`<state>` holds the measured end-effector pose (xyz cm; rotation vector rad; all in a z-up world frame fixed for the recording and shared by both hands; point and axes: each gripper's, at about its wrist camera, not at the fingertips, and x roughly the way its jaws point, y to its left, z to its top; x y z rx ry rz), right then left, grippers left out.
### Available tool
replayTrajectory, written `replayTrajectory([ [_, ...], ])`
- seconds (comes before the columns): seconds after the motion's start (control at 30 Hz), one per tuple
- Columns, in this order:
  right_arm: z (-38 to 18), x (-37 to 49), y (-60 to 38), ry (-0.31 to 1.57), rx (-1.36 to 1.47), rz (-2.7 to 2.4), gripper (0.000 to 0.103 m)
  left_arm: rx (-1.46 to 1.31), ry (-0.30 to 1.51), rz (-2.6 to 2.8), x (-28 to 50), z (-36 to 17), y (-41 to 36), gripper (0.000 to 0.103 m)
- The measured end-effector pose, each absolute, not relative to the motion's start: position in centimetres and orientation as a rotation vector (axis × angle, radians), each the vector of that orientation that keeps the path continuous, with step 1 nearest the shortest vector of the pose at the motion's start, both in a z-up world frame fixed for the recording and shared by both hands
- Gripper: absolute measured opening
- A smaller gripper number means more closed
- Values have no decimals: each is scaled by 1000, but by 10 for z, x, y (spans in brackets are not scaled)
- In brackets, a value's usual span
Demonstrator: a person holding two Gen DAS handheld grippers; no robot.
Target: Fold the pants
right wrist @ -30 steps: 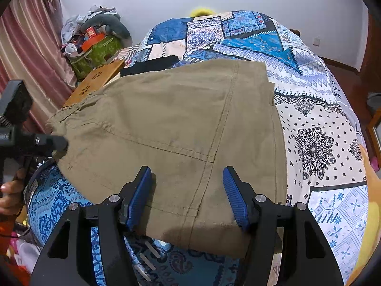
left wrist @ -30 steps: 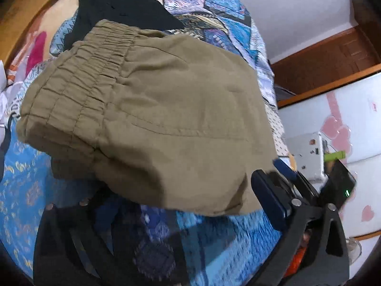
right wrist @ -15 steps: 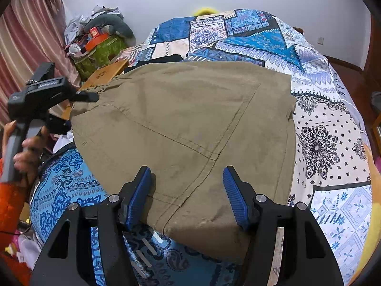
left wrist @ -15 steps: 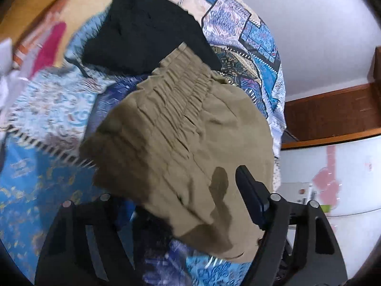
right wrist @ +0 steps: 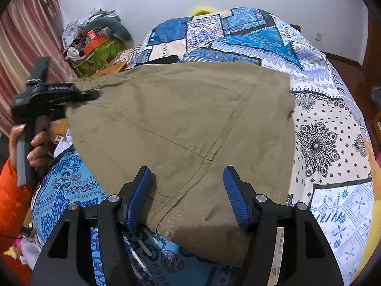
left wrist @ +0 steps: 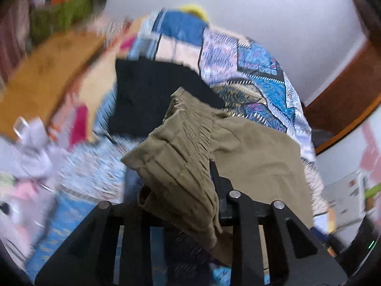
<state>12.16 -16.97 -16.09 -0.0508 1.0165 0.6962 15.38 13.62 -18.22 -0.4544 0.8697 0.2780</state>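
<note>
Khaki pants (right wrist: 190, 124) lie folded on the patchwork bedspread (right wrist: 333, 147). In the left wrist view their gathered elastic waistband (left wrist: 181, 157) bunches up between the fingers of my left gripper (left wrist: 176, 178). Its jaws are closing on that cloth, and the waist end is raised off the bed. The right wrist view shows this same left gripper (right wrist: 91, 94) pinching the waist corner at the far left. My right gripper (right wrist: 188, 188) hovers open over the near edge of the pants. Its blue pads (right wrist: 140, 190) stand on either side of a seam and press nothing.
A black garment (left wrist: 152, 95) lies on the bed just beyond the waistband. A wooden board (left wrist: 47, 71) and loose clothes (left wrist: 31, 157) border the bed's left side. A person's hand (right wrist: 35, 143) in an orange sleeve (right wrist: 12, 202) holds the left gripper. Clutter (right wrist: 100, 43) sits by the curtain.
The left gripper's jaws have come together on the waistband and lifted it, and its view has swung upward and blurred. The right gripper has not moved.
</note>
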Motion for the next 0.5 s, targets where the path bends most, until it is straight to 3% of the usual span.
replayTrajectory([
  [0.23, -153, 123, -185, 1031, 11, 675, 59, -103, 695, 409, 111, -115, 110, 26],
  [0.5, -162, 125, -179, 1048, -44, 657, 60, -72, 648, 261, 120, -89, 71, 25],
])
